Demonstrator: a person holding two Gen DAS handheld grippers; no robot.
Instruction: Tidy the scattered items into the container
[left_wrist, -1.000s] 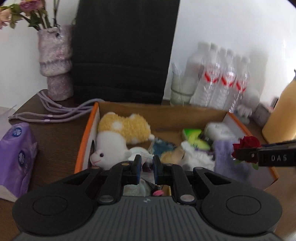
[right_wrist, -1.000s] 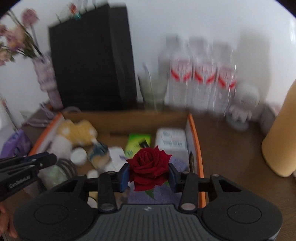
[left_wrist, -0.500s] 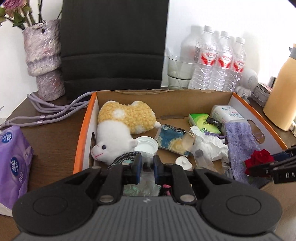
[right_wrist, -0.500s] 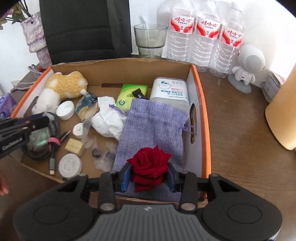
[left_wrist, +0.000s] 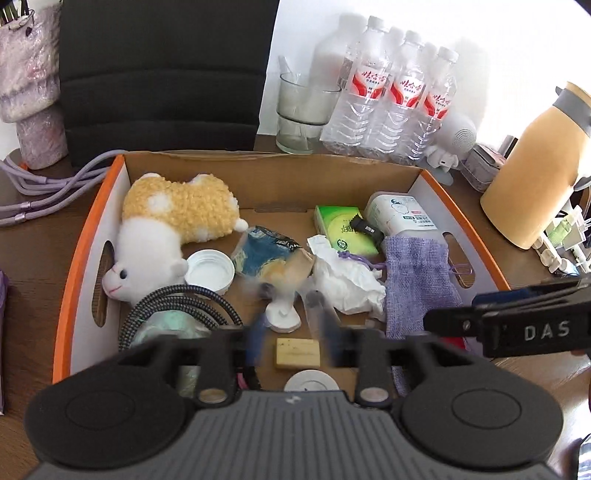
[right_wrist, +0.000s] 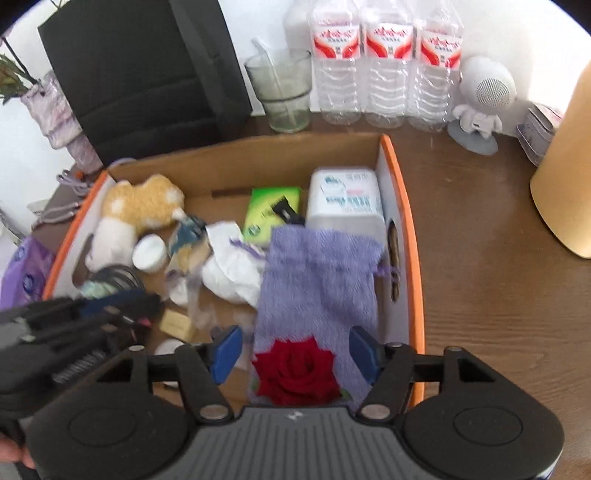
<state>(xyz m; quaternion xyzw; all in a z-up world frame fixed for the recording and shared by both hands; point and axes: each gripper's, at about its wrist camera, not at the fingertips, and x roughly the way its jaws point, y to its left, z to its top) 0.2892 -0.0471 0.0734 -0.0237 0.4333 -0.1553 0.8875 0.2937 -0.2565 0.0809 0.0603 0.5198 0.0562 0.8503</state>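
Right gripper (right_wrist: 295, 356): blue-padded fingers spread wide, holding nothing, the red rose (right_wrist: 295, 373) lying loose between them on the woven lilac drawstring pouch (right_wrist: 321, 280) at the near right of the cardboard box (right_wrist: 404, 236). Left gripper (left_wrist: 291, 334): fingers parted and motion-blurred, gripping nothing, above a tan rectangular block (left_wrist: 297, 352). Box contents include a fluffy yellow-and-white plush (left_wrist: 173, 229), crumpled white tissue (left_wrist: 347, 282) and a braided coiled cable (left_wrist: 177, 306).

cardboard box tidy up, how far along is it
Mostly done: the orange-rimmed cardboard box already holds the yellow-and-white plush toy, purple drawstring pouch and more. The red fabric rose lies on the pouch between the right gripper's open fingers. Left gripper is open, blurred. Purple tissue pack remains outside.
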